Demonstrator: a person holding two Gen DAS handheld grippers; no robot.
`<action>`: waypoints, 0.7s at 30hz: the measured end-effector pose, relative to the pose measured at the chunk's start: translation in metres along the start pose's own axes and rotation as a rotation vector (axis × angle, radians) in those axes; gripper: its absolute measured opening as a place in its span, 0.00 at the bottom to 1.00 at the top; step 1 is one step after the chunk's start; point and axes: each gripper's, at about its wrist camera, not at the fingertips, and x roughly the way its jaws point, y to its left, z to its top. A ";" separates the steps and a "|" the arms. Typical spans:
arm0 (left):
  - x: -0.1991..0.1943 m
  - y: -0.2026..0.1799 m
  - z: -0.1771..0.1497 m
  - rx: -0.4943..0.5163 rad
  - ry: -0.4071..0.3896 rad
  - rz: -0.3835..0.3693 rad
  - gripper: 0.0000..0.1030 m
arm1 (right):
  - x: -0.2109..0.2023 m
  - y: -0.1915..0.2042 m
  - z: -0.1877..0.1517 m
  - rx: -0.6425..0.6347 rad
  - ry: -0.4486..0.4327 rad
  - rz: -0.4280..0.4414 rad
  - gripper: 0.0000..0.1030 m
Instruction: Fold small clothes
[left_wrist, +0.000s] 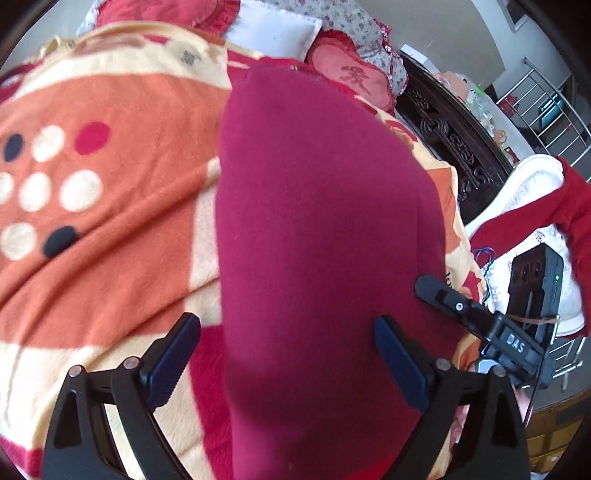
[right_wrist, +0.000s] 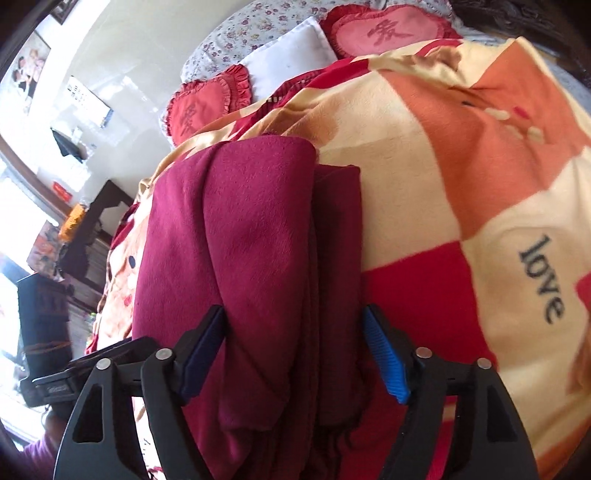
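A: Left wrist view first. What lies between the fingers?

B: A maroon cloth (left_wrist: 325, 229), smooth and flat, running away from the left gripper (left_wrist: 288, 363) across the blanket (left_wrist: 110, 206). The jaws stand wide apart, one finger on each side of the cloth's near end; the left pad is off the fabric, the right one is at its edge.

A: Anything else there?

B: The right gripper (left_wrist: 491, 325) shows at the cloth's right edge, seen side-on, so its jaws cannot be judged from here. Beyond the cloth lie a white pillow (left_wrist: 273, 35) and a heart cushion (left_wrist: 351, 79). To the right is a dark carved bed frame (left_wrist: 450, 144).

A: And the right wrist view?

B: The same cloth (right_wrist: 240, 258), folded into lengthwise layers, with a darker fold along its right side. It lies on the blanket (right_wrist: 461, 155), which bears the word "love". The right gripper (right_wrist: 293, 358) has its jaws apart, straddling the near part of the cloth; the pads sit just beside the fabric on either side, not pinching it.

A: Background?

B: Two heart cushions (right_wrist: 384, 31) and the white pillow (right_wrist: 291, 55) at the bed's head. The left gripper (right_wrist: 85, 373) peeks in at lower left.
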 end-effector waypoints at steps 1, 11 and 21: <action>0.006 0.002 0.002 -0.007 0.014 -0.022 0.95 | 0.003 0.000 0.001 -0.001 0.000 0.019 0.57; -0.006 -0.014 0.006 0.029 0.027 -0.019 0.61 | -0.004 0.030 0.002 -0.067 -0.019 0.040 0.18; -0.106 0.001 -0.055 0.037 0.056 0.080 0.60 | -0.038 0.100 -0.036 -0.114 0.075 0.172 0.18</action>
